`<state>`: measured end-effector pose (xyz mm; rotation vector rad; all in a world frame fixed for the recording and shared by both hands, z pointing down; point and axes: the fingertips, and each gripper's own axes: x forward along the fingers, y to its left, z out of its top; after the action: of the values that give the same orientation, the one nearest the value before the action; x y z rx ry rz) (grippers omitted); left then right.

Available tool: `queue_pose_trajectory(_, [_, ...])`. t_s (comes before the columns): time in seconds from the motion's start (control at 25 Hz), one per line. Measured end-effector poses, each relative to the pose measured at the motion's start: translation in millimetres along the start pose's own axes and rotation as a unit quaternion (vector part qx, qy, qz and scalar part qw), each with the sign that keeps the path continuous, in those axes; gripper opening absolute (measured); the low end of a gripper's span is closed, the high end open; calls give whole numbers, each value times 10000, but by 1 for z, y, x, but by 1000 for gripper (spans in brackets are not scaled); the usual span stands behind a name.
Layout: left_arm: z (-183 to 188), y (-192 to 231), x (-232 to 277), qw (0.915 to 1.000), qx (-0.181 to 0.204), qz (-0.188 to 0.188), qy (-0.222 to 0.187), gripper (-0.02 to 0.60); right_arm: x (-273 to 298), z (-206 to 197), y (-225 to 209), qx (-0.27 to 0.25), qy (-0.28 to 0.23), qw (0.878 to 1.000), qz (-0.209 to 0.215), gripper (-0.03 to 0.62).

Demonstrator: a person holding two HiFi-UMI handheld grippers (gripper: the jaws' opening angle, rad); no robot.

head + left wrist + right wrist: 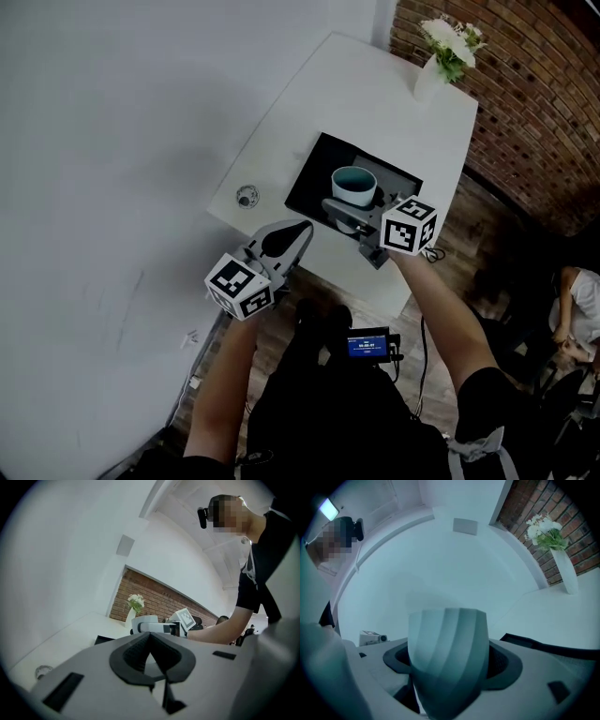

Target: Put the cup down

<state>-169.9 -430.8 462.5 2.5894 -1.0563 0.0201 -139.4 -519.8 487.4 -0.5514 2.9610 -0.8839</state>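
A ribbed cup [354, 185], white outside and teal inside, stands upright over the black mat [309, 183] on the white table [309, 103]. My right gripper [347, 204] is shut on the cup from the near side; in the right gripper view the cup [447, 653] fills the gap between the jaws. Whether its base touches the mat is hidden. My left gripper [302, 229] is shut and holds nothing, hanging at the table's near edge, left of the mat. In the left gripper view the cup [144, 622] shows beyond the closed pads [140, 654].
A white vase with flowers [441, 58] stands at the table's far corner near the brick wall [525, 103]. A small round object [247, 197] lies on the table left of the mat. A person [574, 305] sits at the right.
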Motion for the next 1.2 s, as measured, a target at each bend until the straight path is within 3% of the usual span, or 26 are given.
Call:
queue_pose_trajectory(0.4, [6,56,23,9997,-48,227,-83,8,69,15,-89,-291,-138,9986,-418,396])
queue_pose_trajectory(0.68, [4,65,20,9995,-52,296,-14,8,102,22,-129,-773,-327,9930,-832,396])
queue_pose_trajectory(0.96, [-7,72,10,9992,-127,357,86,8,119,13,-135,-1630,-256,9819,-933,396])
queue_pose_trajectory(1.2, [-9,67,16,9995,-162,235,93,8,104,-3,-125,-2210,124,9710,-901,396])
